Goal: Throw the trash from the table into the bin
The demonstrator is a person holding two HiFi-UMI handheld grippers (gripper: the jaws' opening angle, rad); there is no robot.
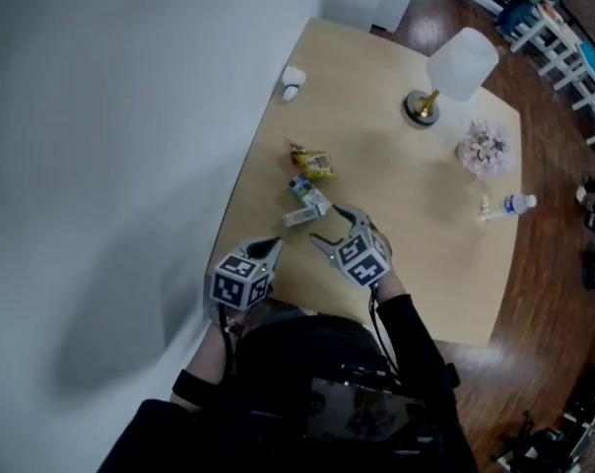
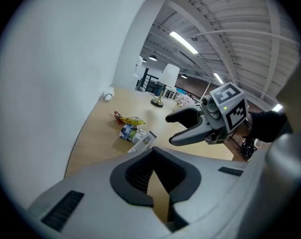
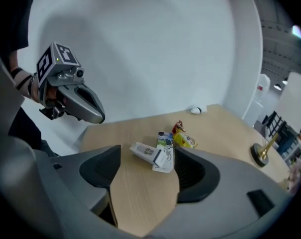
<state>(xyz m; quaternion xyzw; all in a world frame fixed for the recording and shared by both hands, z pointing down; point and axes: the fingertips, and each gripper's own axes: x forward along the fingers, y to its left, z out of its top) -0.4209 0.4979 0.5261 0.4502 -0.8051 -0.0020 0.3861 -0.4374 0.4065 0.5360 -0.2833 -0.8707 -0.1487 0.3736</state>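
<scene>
Three pieces of trash were seen in a loose row on the worktop (image 1: 445,264), near its wall-side edge. In the head view, a white box (image 1: 303,215) lay flat with its long axis running from 8 to 2 o'clock. A blue-green carton (image 1: 301,187) was touching it at 12 o'clock. A yellow wrapper (image 1: 313,164) lay just beyond, with its long axis from 10 to 4 o'clock and its red end towards 10. A crumpled white scrap (image 1: 293,79) was set well apart, farther along at 12 o'clock by the wall.

The right tool (image 1: 327,223) was held wide open and empty, just beside the box at 4 o'clock from it. In that tool's own view, the box and carton were framed ahead, between the jaws but untouched by them.

The left tool (image 1: 274,244) was at 7 o'clock from the box. Its jaws were drawn almost together, and nothing was held.

A lamp (image 1: 445,77), flowers (image 1: 485,149) and a bottle (image 1: 512,204), lying on its side, were found on the far half of the worktop.
</scene>
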